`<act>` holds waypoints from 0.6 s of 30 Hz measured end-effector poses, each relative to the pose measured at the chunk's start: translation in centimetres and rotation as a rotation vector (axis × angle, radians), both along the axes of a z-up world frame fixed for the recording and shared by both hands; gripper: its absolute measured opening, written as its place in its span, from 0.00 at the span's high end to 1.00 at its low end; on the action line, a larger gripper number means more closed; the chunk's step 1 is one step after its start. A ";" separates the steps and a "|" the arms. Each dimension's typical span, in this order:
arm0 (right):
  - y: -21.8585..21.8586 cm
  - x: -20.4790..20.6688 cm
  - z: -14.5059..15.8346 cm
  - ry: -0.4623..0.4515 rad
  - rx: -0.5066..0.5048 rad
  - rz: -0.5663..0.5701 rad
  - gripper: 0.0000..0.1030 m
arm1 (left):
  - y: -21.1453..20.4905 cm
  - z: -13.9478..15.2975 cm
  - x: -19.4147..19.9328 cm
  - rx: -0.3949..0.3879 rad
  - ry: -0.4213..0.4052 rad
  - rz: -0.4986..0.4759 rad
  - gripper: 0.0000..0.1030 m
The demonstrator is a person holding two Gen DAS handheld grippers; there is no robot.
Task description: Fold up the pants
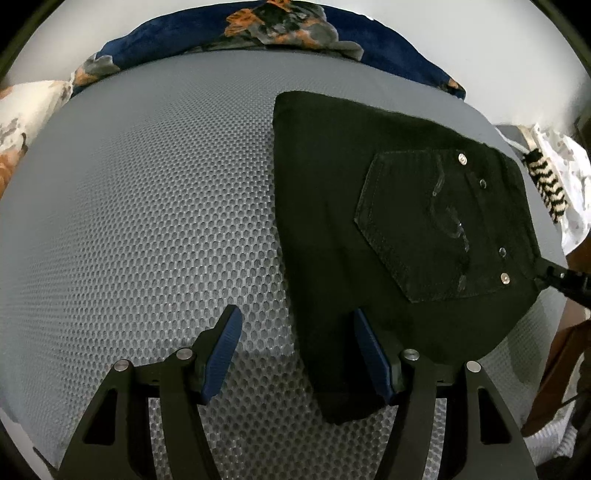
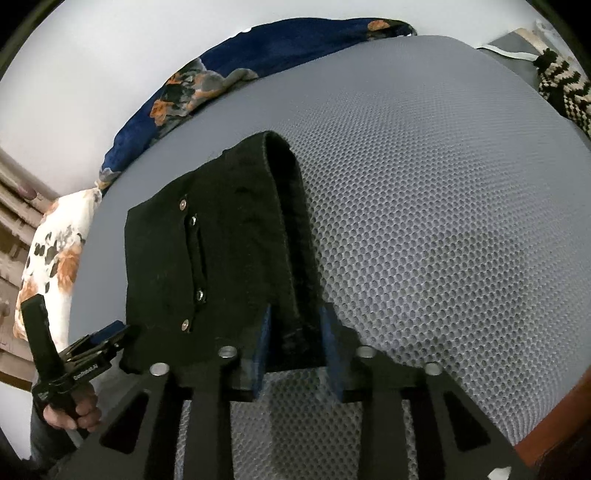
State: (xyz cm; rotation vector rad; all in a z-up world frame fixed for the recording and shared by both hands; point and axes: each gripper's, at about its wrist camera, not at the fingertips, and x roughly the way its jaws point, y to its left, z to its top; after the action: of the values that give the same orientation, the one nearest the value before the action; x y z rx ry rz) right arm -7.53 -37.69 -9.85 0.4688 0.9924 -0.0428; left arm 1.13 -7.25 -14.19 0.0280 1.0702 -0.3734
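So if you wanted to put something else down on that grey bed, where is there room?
The widest bare stretch of the grey mesh mattress lies left of the black pants, up to the blue floral blanket. The right wrist view shows more bare mesh on the pants' other side. It is crowded at the near edge, where both grippers work.

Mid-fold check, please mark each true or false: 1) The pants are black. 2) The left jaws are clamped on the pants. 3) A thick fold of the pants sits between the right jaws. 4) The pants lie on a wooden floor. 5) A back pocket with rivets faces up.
1) True: the pants are black.
2) False: the left gripper is open, with only the pants' edge by one finger and mesh showing between the jaws.
3) True: the right gripper has the folded edge between its jaws.
4) False: they lie on a grey mesh pad.
5) True: the pocket faces up, rivets showing.
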 end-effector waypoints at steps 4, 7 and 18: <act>-0.8 0.0 0.0 0.003 0.006 -0.011 0.57 | 1.7 0.5 -0.1 -0.063 -0.004 0.023 0.38; -1.4 0.3 0.0 0.003 0.047 -0.004 0.53 | 2.6 0.7 0.3 -0.087 0.002 0.039 0.38; -3.7 3.5 -3.2 0.032 0.340 0.130 0.41 | 5.0 -0.3 2.2 -0.259 0.131 0.045 0.38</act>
State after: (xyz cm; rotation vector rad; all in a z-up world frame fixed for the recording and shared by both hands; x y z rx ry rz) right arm -3.98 -41.36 -13.02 0.7143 1.0645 0.2392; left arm 3.30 -2.21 -14.51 -0.2542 1.1421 -0.4756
